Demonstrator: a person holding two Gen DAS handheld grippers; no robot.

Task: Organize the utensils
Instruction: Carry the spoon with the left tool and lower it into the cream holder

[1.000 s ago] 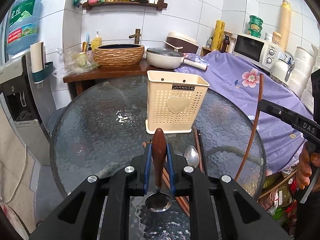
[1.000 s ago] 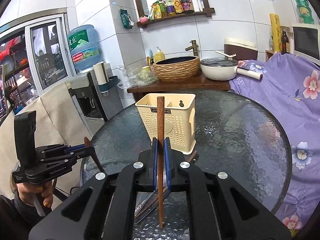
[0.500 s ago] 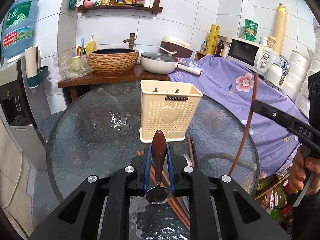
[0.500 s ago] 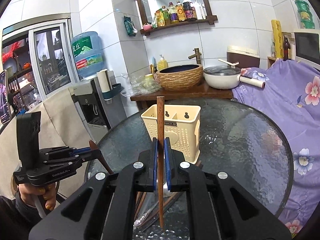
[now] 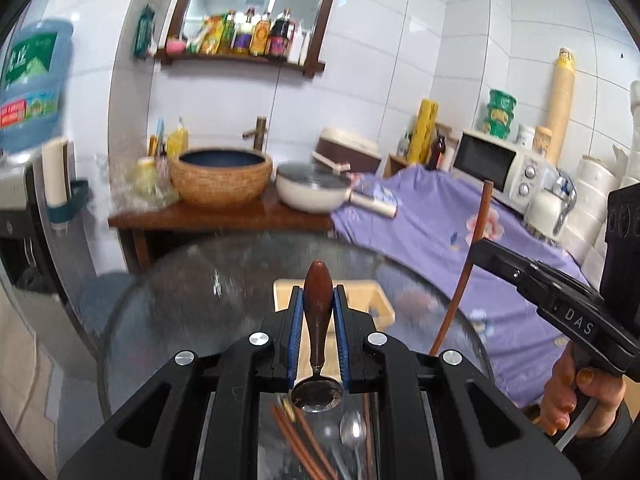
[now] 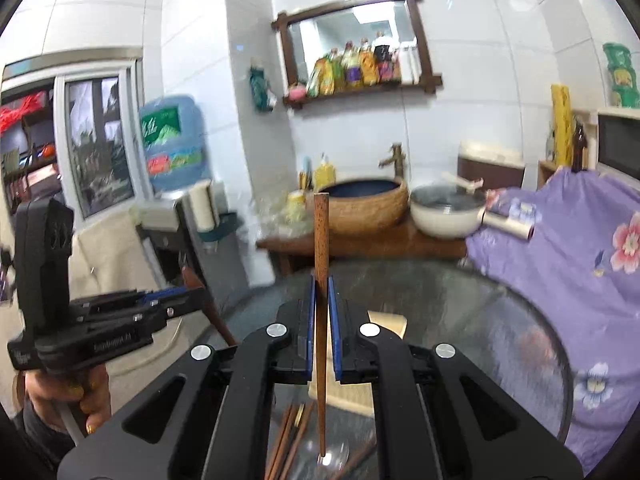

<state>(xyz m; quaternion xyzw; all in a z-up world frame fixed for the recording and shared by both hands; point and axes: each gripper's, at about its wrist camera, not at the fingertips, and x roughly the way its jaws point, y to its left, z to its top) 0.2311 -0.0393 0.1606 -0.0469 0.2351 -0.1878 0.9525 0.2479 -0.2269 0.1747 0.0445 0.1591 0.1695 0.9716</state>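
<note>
My left gripper point(image 5: 318, 304) is shut on a wooden-handled spoon point(image 5: 317, 312), handle up, bowl hanging below the fingers. My right gripper point(image 6: 321, 292) is shut on a brown chopstick point(image 6: 321, 240) held upright; it also shows in the left wrist view point(image 5: 476, 232). Both are raised above the cream utensil holder point(image 5: 380, 300), mostly hidden behind the fingers; its edge shows in the right wrist view point(image 6: 394, 324). Several chopsticks point(image 5: 296, 436) and a metal spoon point(image 5: 353, 432) lie on the glass table point(image 5: 180, 304) below.
Behind the round table stands a wooden counter point(image 5: 224, 216) with a woven basin point(image 5: 222, 176) and a white pan point(image 5: 312, 192). A purple flowered cloth point(image 5: 440, 224) covers the right side. A water dispenser point(image 5: 24, 184) stands at left.
Both grippers have risen and tilted up with their utensils; the utensil holder has dropped low in both views, mostly behind the fingers. The views are blurred by motion.
</note>
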